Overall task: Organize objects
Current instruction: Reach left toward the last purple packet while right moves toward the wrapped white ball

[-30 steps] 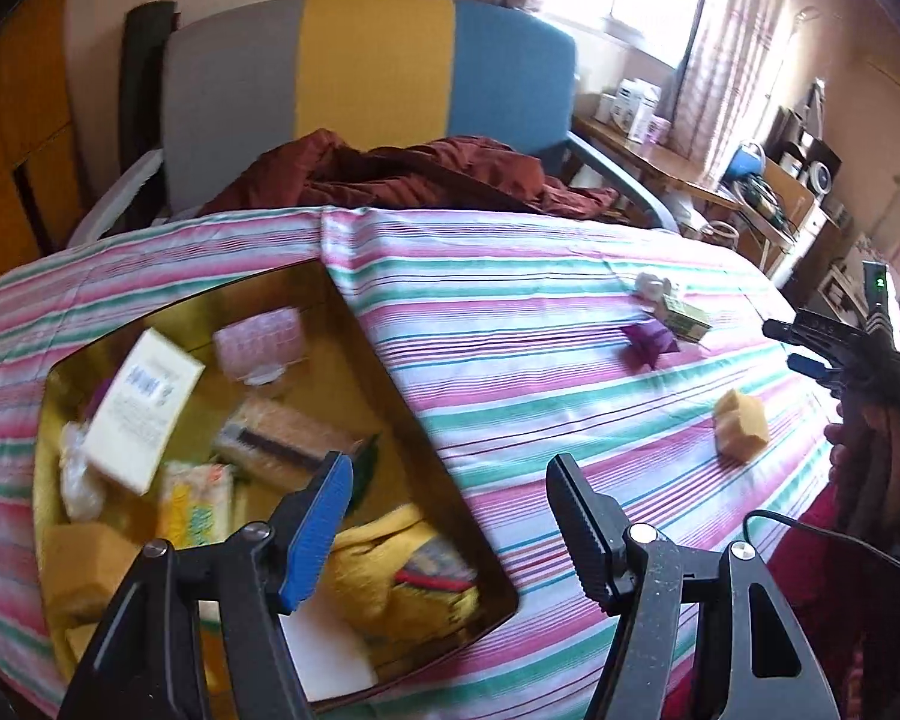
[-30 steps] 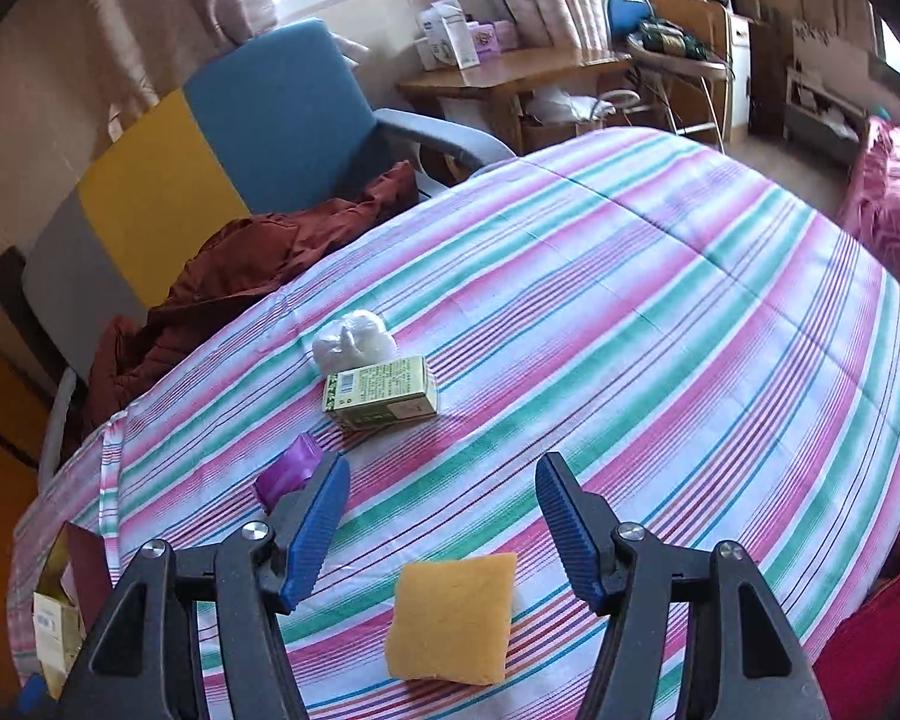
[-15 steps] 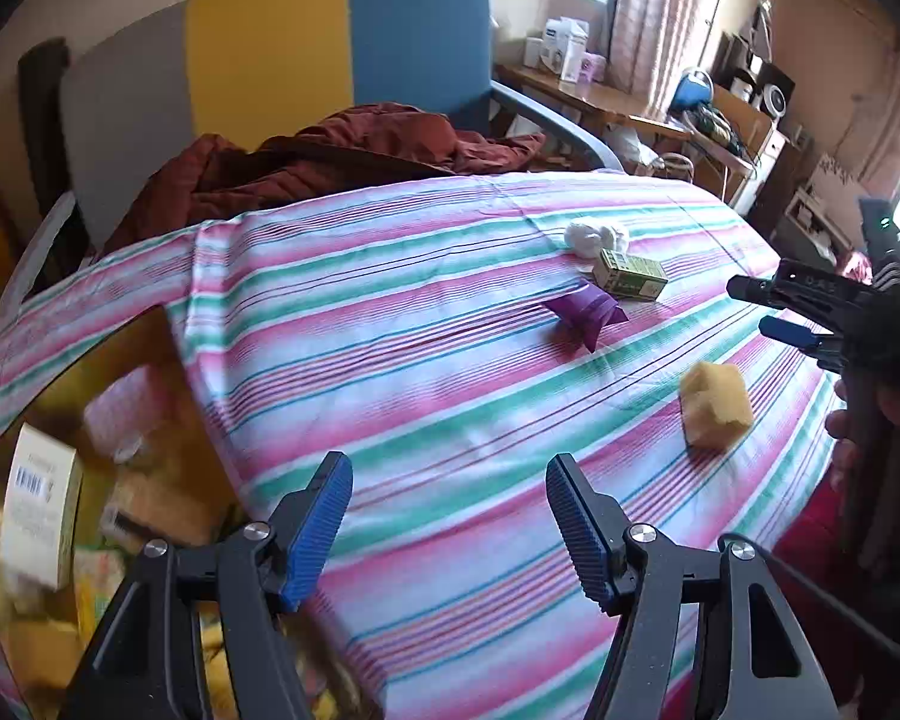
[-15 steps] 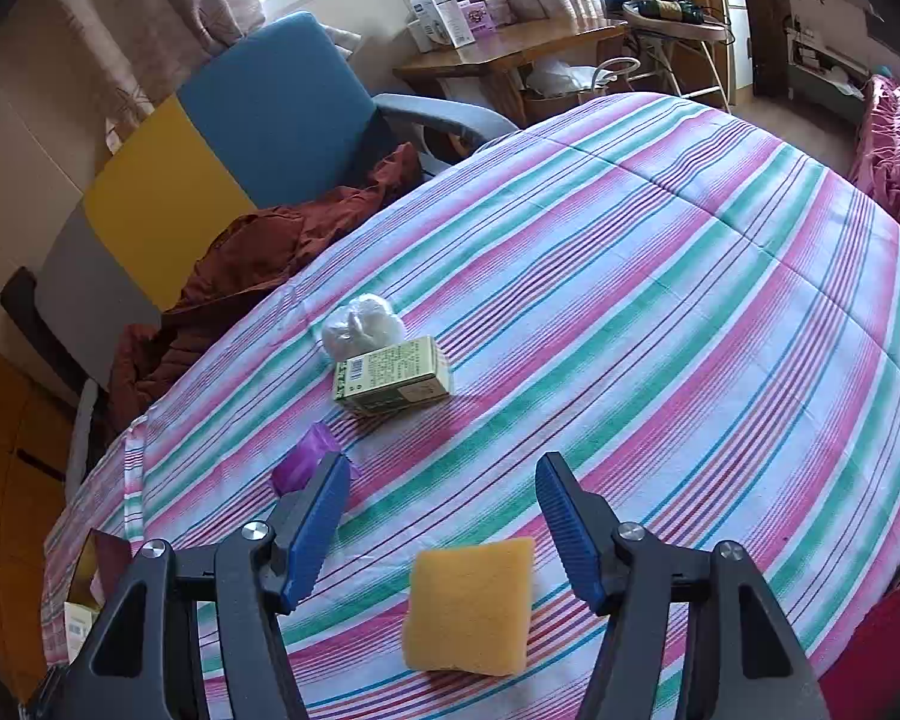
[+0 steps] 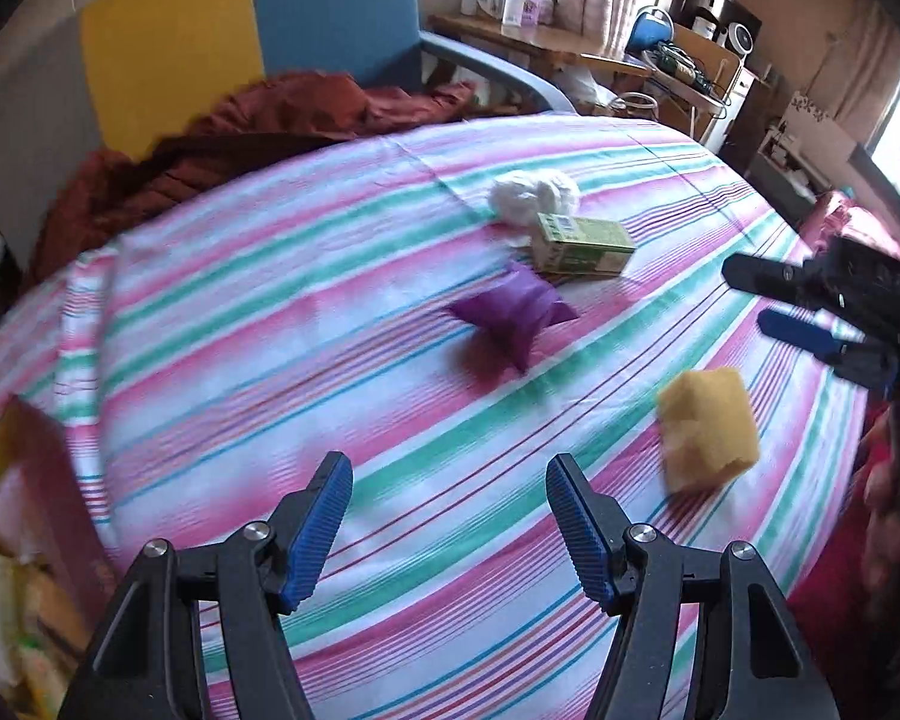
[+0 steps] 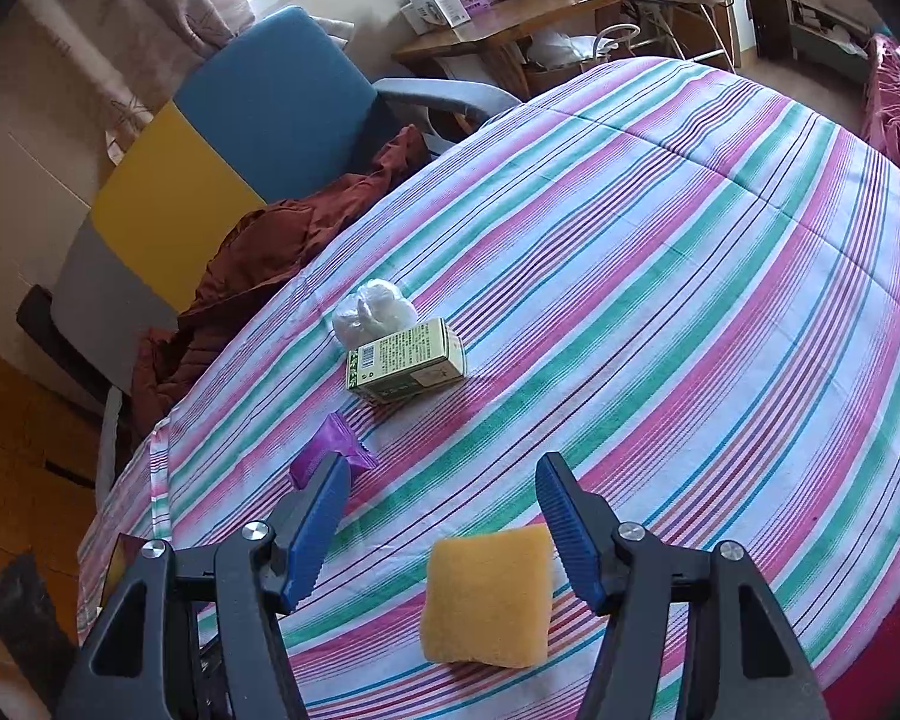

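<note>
Several small items lie on the striped tablecloth (image 5: 306, 324): a purple packet (image 5: 510, 315), a green carton (image 5: 582, 243), a white crumpled bag (image 5: 534, 195) and a yellow sponge (image 5: 708, 429). My left gripper (image 5: 444, 510) hovers open and empty over bare cloth, short of the purple packet. My right gripper (image 6: 441, 510) is open above the sponge (image 6: 486, 594), which lies on the cloth between its fingers. No pad presses on the sponge. In the right wrist view the left finger hides part of the purple packet (image 6: 330, 450). The green carton (image 6: 405, 363) and white bag (image 6: 372, 312) lie beyond.
An open box (image 5: 24, 510) filled with several items sits at the table's left end. A chair (image 6: 240, 120) with a brown garment (image 5: 258, 138) stands behind the table. A wooden desk (image 6: 510, 30) with clutter is further back. A hand (image 5: 888, 516) holds the right gripper (image 5: 744, 297).
The left gripper has swung right, away from the open box and across the cloth toward the purple packet. The right gripper has barely shifted; the sponge now sits further in between its fingers.
</note>
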`<state>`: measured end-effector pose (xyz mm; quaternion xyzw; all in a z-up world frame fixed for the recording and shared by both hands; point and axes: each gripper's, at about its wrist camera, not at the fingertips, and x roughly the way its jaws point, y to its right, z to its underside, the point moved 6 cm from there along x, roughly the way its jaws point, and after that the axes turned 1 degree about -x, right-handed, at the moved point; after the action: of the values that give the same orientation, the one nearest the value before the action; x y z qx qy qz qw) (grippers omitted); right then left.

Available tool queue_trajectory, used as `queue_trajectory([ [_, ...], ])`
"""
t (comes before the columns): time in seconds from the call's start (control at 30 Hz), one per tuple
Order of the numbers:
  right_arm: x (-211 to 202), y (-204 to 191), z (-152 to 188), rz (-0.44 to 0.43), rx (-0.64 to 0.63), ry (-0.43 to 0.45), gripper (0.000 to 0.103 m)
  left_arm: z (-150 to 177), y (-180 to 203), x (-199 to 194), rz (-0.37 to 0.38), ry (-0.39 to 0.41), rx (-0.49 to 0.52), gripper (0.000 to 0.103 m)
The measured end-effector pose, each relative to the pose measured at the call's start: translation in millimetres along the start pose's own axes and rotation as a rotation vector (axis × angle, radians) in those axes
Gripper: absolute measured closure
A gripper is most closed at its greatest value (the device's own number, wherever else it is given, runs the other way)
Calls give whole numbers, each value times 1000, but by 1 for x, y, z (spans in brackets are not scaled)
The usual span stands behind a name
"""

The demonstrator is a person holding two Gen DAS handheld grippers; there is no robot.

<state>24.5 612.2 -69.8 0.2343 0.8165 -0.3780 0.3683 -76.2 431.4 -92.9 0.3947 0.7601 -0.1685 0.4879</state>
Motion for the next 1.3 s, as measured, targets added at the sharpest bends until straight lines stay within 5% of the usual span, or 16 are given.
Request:
queue_trajectory([
  [0.1,2,-2,0,-14,-3,-8,38,-15,9,11,-3,2,-24,35],
  [0.27,5,-3,2,-38,6,-31,38,-45,36,22,-42,84,149,22],
  [0.5,8,-5,4,-48,0,-45,38,-65,52,64,-127,52,376,21],
  [0.6,11,-5,5,-45,-3,-53,37,-69,49,83,-108,29,360,26],
  [0.63,11,-4,5,-43,-2,-57,38,-69,46,89,-86,9,339,36],
  [0.67,12,-3,5,-42,0,-59,38,-67,44,94,-61,-15,317,63],
  [1.1,28,-22,17,-29,-87,-158,38,1,8,55,17,19,49,65],
  [1.3,50,-55,-24,60,-271,-128,38,12,5,48,51,22,22,65],
])
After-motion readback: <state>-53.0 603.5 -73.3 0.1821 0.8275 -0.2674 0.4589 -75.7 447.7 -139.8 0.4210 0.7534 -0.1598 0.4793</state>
